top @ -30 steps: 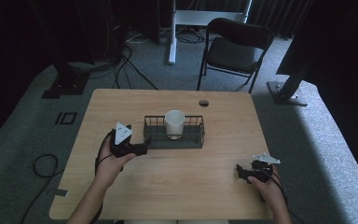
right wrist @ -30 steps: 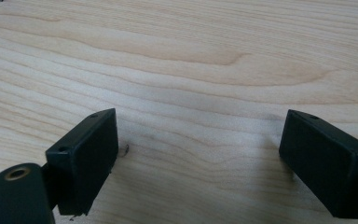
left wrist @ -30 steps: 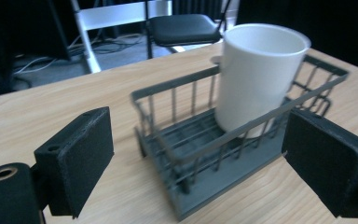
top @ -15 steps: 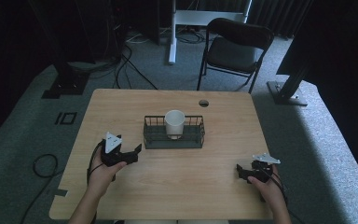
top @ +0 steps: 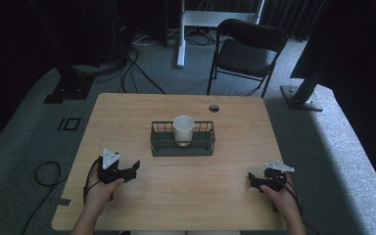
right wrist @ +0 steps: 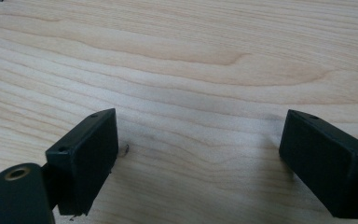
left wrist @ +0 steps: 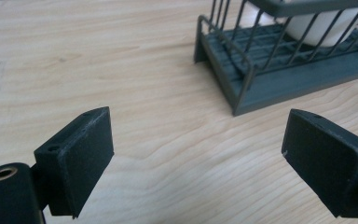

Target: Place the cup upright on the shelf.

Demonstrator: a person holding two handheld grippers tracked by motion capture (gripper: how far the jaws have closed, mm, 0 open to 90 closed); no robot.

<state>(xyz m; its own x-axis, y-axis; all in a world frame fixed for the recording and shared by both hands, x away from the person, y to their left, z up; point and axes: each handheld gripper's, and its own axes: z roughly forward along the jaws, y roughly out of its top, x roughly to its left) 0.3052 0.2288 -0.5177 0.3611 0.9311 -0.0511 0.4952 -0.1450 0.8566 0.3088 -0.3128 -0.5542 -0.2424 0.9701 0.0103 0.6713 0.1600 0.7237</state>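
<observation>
Centre of the frame, a pale wood table [top: 127, 122] with wavy brown grain. On it a dark grey wire basket [top: 182, 145], and a white cup [top: 183, 129] inside. Lower left, the left gripper [top: 133, 168] is black with a light grey plate; lower right, the right gripper [top: 251, 178] matches. Up top, a black chair [top: 247, 49] on grey-green carpet [top: 333, 147].

High view looks down over the table [top: 127, 117]; gripper views skim its wood closely
</observation>
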